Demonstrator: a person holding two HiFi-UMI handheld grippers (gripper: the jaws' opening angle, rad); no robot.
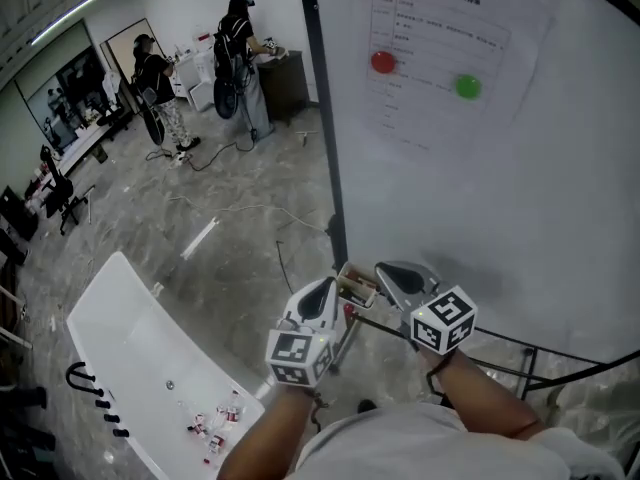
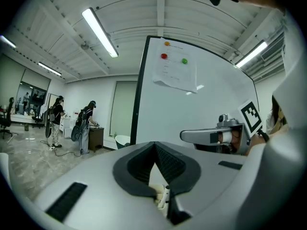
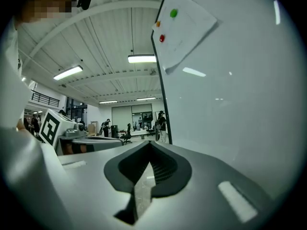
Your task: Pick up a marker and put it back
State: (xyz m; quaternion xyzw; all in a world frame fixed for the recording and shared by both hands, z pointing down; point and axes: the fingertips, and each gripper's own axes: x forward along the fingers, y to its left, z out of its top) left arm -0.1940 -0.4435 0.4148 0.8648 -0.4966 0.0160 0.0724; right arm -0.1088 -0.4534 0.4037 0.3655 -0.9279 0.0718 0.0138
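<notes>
Presently, items as they stand. Left gripper (image 2: 154, 146): jaws closed to a point, nothing between them. Right gripper (image 3: 148, 146): jaws likewise closed together, empty. Both are held side by side, low before the whiteboard (image 1: 520, 188), near its left edge. Small box (image 1: 357, 286): sits at that edge, between the two grippers in the head view; probably the marker's place. Marker: not made out with certainty; a small red bit (image 1: 348, 311) just under the box may be part of it. Progress, as judged: no marker is in either grip, so either the pick-up is not yet begun or the return is already made; the pictures do not settle which.
</notes>
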